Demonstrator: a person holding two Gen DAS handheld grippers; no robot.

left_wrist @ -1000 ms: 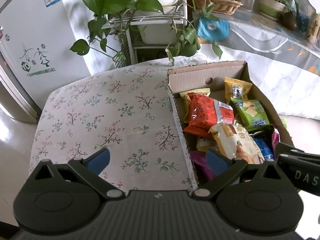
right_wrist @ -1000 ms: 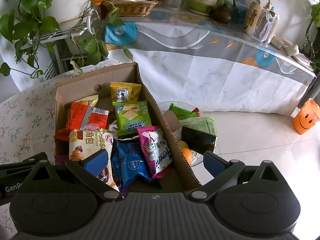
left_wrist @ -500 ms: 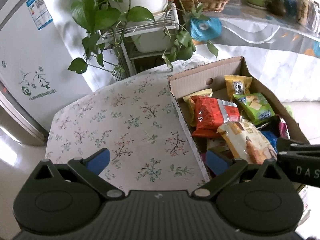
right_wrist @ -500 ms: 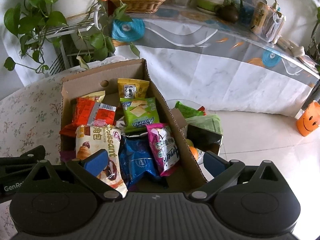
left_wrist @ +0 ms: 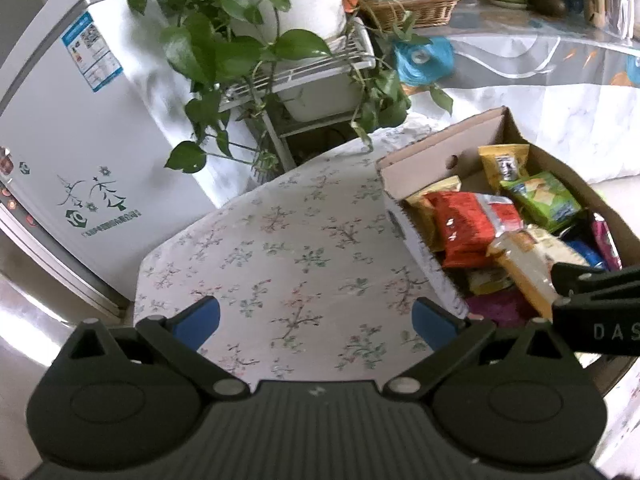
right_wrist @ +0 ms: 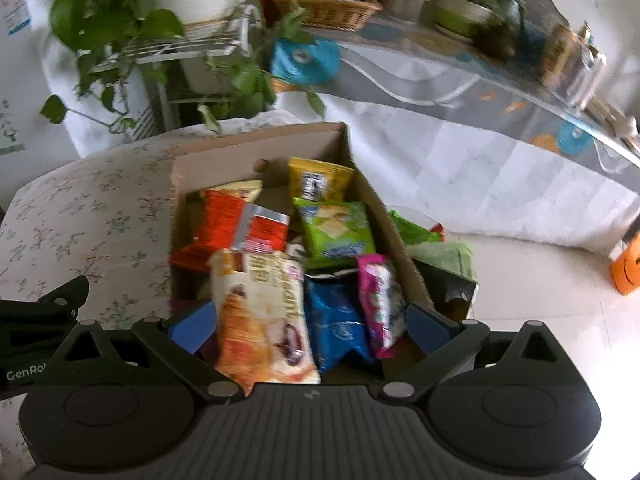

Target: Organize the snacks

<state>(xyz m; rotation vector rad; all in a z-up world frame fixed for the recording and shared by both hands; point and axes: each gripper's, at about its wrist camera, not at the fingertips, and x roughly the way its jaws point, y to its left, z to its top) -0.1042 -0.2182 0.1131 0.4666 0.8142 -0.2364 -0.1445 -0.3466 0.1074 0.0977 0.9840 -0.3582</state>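
Left tongs (left_wrist: 316, 318) gape apart over the floral tabletop (left_wrist: 280, 248); right tongs (right_wrist: 308, 326) gape apart over the cardboard box (right_wrist: 400, 248) of snacks at 12 o'clock. "GenRo" shows on the left body and "DAS" on the right. Nearest lies the croissant bag (right_wrist: 260, 312), then the blue packet (right_wrist: 336, 324), red packet (right_wrist: 236, 224), green cracker packet (right_wrist: 336, 232) and yellow packet (right_wrist: 316, 180); their print is blurred.

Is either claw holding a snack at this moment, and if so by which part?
Nothing is held. The left claw is open over the floral tablecloth; the right claw is open above the snack box.
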